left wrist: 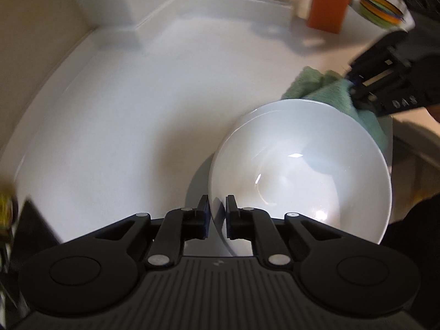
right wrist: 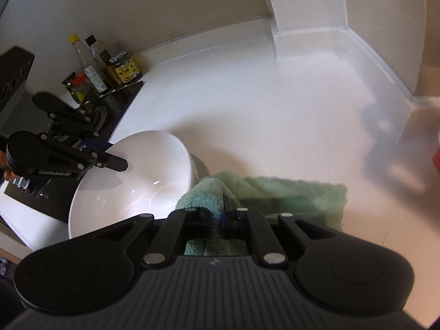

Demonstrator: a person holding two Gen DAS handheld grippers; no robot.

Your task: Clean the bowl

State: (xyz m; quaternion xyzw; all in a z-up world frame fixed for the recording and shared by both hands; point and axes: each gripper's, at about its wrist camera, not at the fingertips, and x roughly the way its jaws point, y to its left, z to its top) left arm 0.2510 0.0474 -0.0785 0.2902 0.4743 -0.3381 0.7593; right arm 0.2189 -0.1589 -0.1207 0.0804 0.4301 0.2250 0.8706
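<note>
**Two grippers, one bowl, cloth at far rim**

Left gripper (left wrist: 217, 217) pinches the bowl (left wrist: 299, 170) by its near rim — one pad inside, one outside; bowl sits tilted on the white counter (left wrist: 123, 110), lower centre of left view. Right gripper (right wrist: 217, 220) clamps the green cloth (right wrist: 275, 195), which lies just right of the bowl, touching its rim. Judgement: wiping means moving the cloth leftward into the bowl. Legible: "GenRobot.AI" on the left gripper's side; jar label (right wrist: 126, 71) unreadable.

We saw a glossy white bowl (left wrist: 299, 170) on a plain white worktop (left wrist: 123, 115), a mint-green fluffy cloth (right wrist: 275, 195), an orange block (left wrist: 328, 7), a stack of orange, green and blue striped dishes (left wrist: 381, 8), and a yellow-labelled jar (right wrist: 126, 67).
</note>
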